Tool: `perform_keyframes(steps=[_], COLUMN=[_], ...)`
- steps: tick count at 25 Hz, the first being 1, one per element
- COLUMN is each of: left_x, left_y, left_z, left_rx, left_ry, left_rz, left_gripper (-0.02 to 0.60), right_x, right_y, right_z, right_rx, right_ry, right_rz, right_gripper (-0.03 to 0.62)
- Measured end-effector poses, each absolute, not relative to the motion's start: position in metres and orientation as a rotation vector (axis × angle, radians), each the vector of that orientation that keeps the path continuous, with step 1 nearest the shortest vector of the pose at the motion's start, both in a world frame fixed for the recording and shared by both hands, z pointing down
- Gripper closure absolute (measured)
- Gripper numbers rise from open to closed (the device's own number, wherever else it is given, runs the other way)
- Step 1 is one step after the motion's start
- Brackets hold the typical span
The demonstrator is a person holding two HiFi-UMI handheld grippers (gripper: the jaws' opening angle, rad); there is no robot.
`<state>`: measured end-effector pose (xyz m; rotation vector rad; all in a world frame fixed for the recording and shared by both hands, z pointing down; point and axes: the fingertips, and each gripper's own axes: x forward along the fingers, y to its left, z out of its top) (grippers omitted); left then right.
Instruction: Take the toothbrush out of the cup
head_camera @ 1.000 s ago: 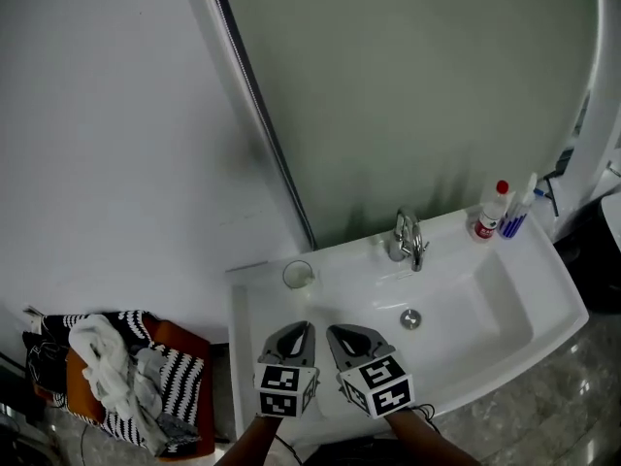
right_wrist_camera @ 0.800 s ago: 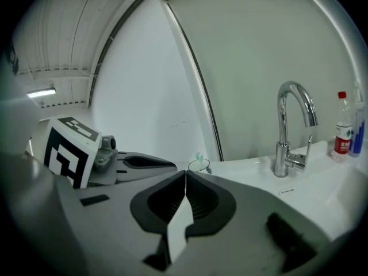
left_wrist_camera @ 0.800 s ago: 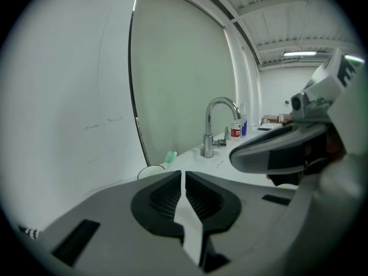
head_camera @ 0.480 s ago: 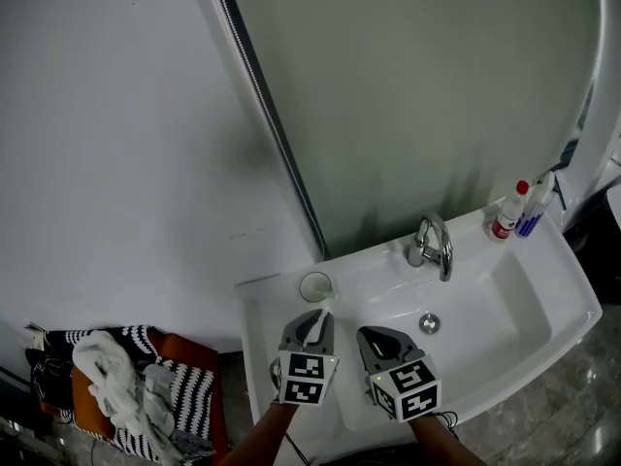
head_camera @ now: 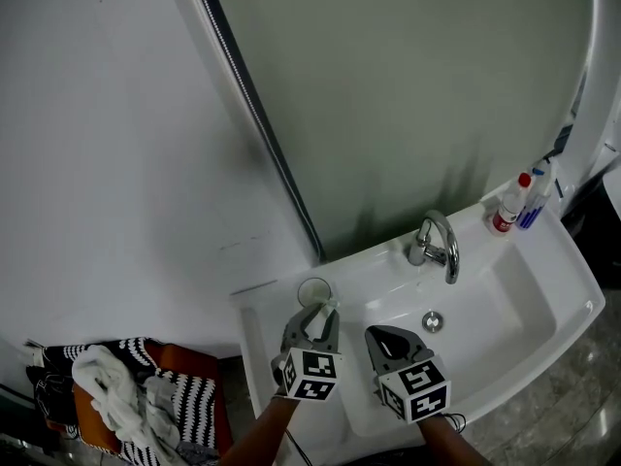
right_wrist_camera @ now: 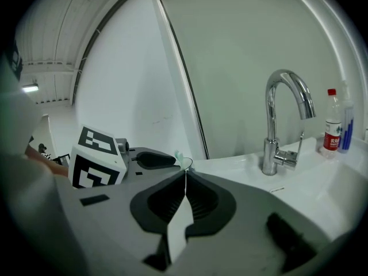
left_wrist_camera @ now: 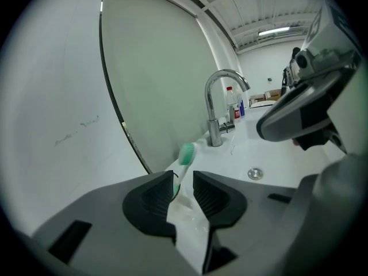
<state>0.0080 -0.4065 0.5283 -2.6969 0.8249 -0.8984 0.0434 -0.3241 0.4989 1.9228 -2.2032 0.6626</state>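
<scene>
The toothbrush [left_wrist_camera: 187, 153] stood up out of the cup [head_camera: 313, 289], its head between the left gripper's [head_camera: 315, 315] parted jaws. The right gripper [right_wrist_camera: 185, 174], clenched on nothing, hung farther from the cup.

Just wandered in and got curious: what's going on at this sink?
A person works at a white sink with a handheld gripper in each hand. The left gripper has its jaws open around a green-headed toothbrush standing in a clear cup at the sink's back corner; it hasn't closed on it yet. The right gripper is shut and empty beside it.
</scene>
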Motion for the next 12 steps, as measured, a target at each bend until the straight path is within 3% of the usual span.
perform_keyframes(steps=[12], left_x=[0.023], left_y=[-0.418], left_z=[0.540], left_rx=[-2.648], left_ry=[0.790], left_rz=[-0.888], left_gripper=[0.483], right_x=[0.054], right_y=[-0.322], right_z=[0.510], right_rx=[1.961], right_ry=[-2.144], right_rz=[0.704], right_gripper=[0.582])
